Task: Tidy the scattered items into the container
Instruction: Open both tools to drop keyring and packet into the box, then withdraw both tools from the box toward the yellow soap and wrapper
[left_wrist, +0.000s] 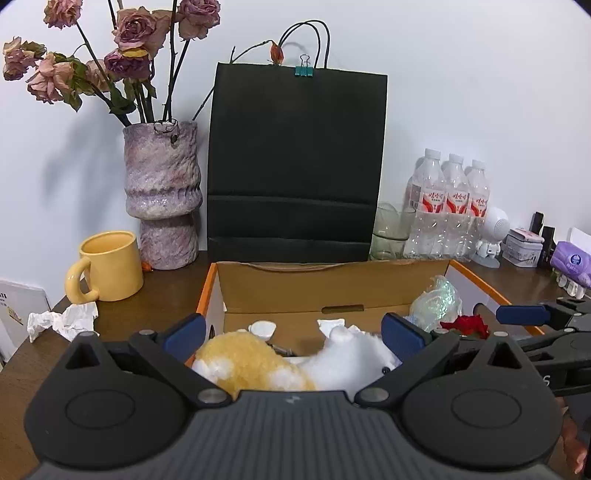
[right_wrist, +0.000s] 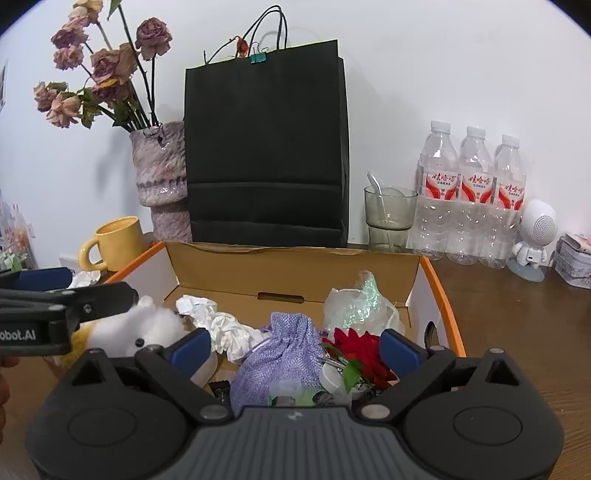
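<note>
The cardboard box (left_wrist: 332, 284), orange-edged with its flaps up, sits in the lower middle of both views on the brown desk (left_wrist: 159, 295). In the left wrist view a yellow-and-white plush toy (left_wrist: 258, 363) lies in the box's lower part, directly below the left tool (left_wrist: 295, 330), whose blue-padded fingers stand wide apart with nothing pressed between them. In the right wrist view the box holds a crumpled white paper (right_wrist: 218, 321), a lilac fabric pouch (right_wrist: 280, 354), a red artificial flower (right_wrist: 364, 356) and a clear iridescent plastic wrap (right_wrist: 360, 299); the right tool (right_wrist: 295, 349) hangs over the pouch and flower, fingers likewise spread, gripping nothing. The left tool enters that view from the left edge, over the plush toy. Behind the box a black paper bag (left_wrist: 295, 166) with a teal binder clip (left_wrist: 303, 71) stands against the wall, filling the centre. To its left is a mottled purple vase (left_wrist: 162, 192) of dried roses (left_wrist: 129, 33) and a yellow mug (left_wrist: 107, 266), with another crumpled tissue (left_wrist: 62, 321) still on the desk at the lower left. To the right are a greenish glass (right_wrist: 389, 218) with a spoon, three water bottles (right_wrist: 472, 199), a small white robot figure (right_wrist: 533, 236) and a tin (left_wrist: 522, 247). Both tools point forward and slightly down into the box.
</note>
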